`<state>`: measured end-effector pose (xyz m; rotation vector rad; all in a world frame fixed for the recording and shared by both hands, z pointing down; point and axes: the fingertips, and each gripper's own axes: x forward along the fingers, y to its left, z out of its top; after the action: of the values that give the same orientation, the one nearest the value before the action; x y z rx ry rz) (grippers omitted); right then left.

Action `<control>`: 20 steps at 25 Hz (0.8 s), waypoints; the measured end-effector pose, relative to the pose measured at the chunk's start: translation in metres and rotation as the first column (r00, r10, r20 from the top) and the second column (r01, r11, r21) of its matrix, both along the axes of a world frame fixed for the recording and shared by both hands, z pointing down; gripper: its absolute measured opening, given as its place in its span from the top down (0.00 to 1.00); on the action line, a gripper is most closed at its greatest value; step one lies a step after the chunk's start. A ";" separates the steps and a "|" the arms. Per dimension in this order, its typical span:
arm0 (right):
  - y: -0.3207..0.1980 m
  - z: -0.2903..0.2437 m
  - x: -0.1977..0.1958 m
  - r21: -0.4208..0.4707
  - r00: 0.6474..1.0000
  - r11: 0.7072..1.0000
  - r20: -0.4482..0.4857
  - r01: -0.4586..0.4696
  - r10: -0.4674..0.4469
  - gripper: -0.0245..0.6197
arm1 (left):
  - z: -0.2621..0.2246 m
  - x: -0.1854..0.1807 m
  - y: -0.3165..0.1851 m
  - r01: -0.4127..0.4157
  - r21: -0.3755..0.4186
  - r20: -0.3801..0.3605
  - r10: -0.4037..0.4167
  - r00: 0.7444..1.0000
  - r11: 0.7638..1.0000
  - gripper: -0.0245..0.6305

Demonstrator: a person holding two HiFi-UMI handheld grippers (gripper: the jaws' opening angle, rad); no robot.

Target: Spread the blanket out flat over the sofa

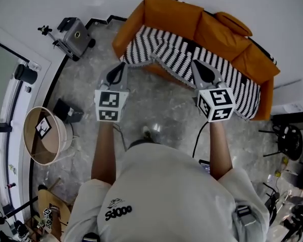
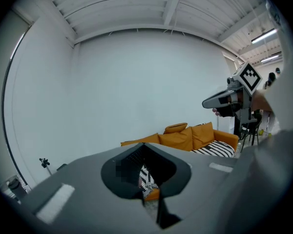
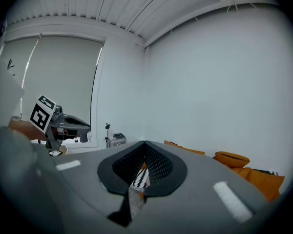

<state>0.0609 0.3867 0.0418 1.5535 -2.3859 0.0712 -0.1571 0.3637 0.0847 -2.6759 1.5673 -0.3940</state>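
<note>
Grey left gripper point(image 1: 120, 67) and right gripper point(image 1: 197, 64) are held out level on 2 bare forearms, side by side, noses pointing at the orange sofa point(image 1: 171, 14). Both pairs of jaws are pressed together with nothing caught between them. The black-and-white striped blanket point(image 1: 166, 49) lies across the sofa's seat, its front edge hanging over the sofa front. Both gripper views show the sofa well beyond the fingertips, so the blanket is apart from them.
</note>
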 end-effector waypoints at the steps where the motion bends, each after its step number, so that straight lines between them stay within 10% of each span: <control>1: -0.007 0.001 -0.002 -0.004 1.000 1.000 0.000 -0.002 0.002 0.96 | 0.002 -0.001 -0.007 -0.002 -0.005 -0.001 0.002 1.000 1.000 0.95; 20: -0.087 0.032 -0.031 -0.063 1.000 0.998 -0.004 -0.019 0.019 0.96 | 0.042 -0.030 -0.092 -0.014 -0.083 0.002 0.014 1.000 0.996 0.95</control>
<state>0.0302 0.2998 0.0734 1.5463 -2.3436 0.1457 -0.1872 0.2713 0.1264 -2.7439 1.5642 -0.4721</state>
